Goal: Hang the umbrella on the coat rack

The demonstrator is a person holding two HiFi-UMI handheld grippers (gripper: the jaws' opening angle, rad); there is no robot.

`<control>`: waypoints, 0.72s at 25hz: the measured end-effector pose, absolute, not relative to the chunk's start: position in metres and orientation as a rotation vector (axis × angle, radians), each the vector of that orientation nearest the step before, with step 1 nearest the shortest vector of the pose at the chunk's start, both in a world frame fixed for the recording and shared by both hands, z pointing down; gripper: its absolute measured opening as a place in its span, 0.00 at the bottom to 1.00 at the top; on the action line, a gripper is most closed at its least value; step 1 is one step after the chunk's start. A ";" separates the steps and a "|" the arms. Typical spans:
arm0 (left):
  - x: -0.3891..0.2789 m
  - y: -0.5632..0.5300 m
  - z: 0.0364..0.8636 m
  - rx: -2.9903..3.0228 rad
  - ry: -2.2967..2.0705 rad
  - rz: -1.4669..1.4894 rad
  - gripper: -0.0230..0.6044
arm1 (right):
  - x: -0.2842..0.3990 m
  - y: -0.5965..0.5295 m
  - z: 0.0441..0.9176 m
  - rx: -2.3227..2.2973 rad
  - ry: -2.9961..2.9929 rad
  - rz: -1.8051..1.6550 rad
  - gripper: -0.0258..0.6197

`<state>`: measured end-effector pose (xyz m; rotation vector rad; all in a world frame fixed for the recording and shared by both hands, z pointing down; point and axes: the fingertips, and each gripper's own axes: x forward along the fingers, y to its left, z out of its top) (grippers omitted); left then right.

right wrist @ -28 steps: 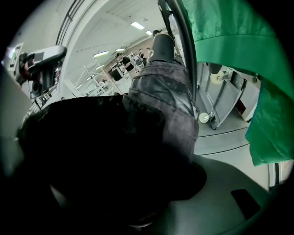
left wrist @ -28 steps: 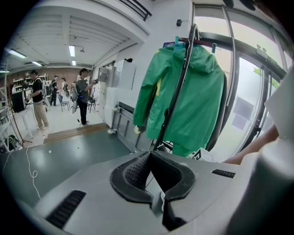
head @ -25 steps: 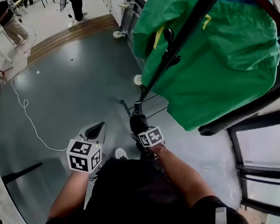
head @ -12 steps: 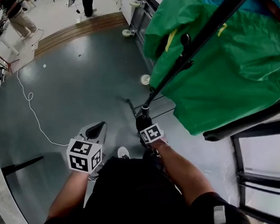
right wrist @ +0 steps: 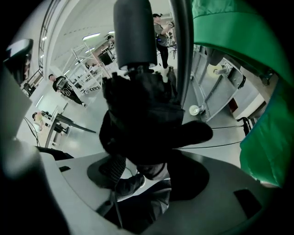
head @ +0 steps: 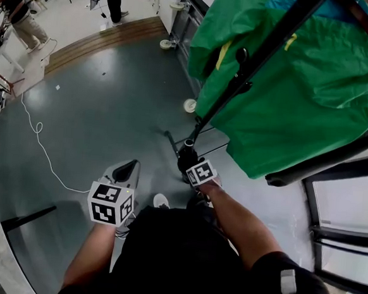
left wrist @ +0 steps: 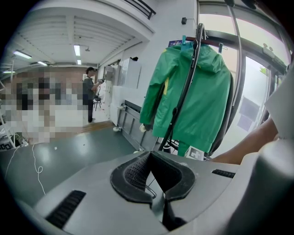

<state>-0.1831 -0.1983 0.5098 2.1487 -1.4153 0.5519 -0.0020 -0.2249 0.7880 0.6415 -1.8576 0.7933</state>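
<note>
The black coat rack (head: 269,46) stands on a grey floor (head: 105,99) and carries a green jacket (head: 302,95). The folded black umbrella (head: 184,160) is low, just beside the rack's pole, between the opening jaws of the right gripper (right wrist: 147,172). The left gripper (left wrist: 149,157) has its jaws together and holds nothing.

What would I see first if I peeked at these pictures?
The big bright green jacket, hanging on the black coat rack at the upper right of the head view. Next, the black folded umbrella, sitting between the jaws of the right claw, which are opening, low beside the rack's pole.
</note>
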 end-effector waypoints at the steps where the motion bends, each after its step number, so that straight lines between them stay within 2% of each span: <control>1: -0.182 -0.199 0.510 2.152 -1.413 0.553 0.06 | -0.002 -0.227 0.786 0.647 -1.864 0.798 0.44; 18: -0.167 -0.204 0.508 2.193 -1.376 0.542 0.06 | -0.015 -0.239 0.747 0.699 -2.004 0.792 0.44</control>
